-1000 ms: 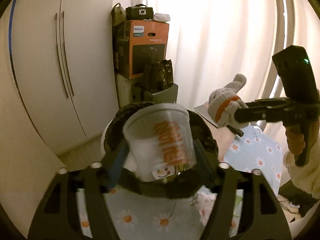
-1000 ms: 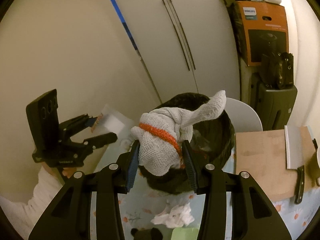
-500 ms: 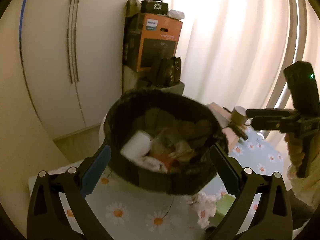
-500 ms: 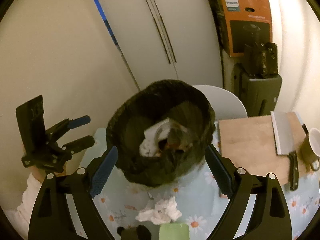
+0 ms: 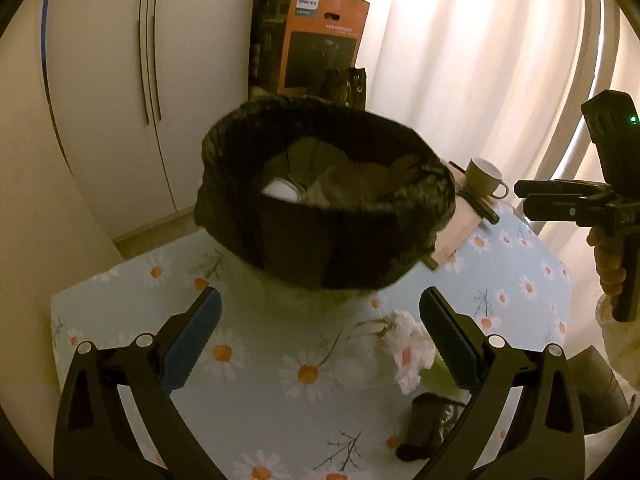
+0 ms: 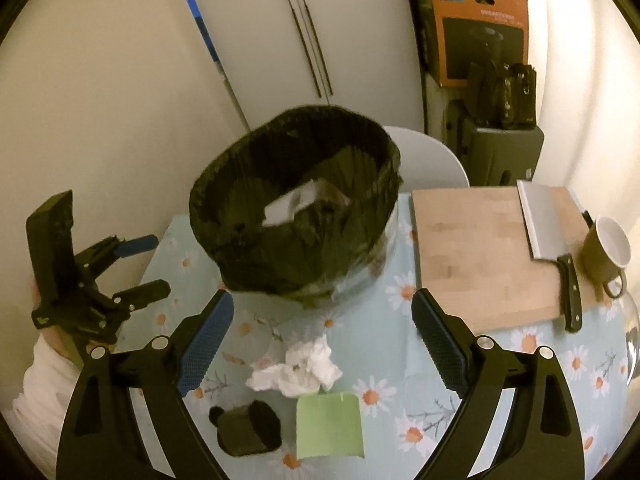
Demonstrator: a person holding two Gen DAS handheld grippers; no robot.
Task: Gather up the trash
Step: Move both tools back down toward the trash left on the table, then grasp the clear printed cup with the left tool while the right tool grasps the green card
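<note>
The orange cardboard box (image 5: 324,38) standing against the wall bears the brand "PHILIPS" in white on a small teal panel at its upper left corner; the smaller print on the box is too blurred to read.

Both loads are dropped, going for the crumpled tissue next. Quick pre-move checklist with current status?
1. Left gripper jaws empty and wide apart, just opened: ok.
2. Right gripper jaws empty, just opened: ok.
3. Crumpled tissue lies free on the tablecloth, nothing on top of it: ok.
4. Green card sits right beside the tissue, may get pinched along: not ok.
5. Bin mouth open, with room inside: ok.
6. Cleaver on the board, away from the tissue: ok.
</note>
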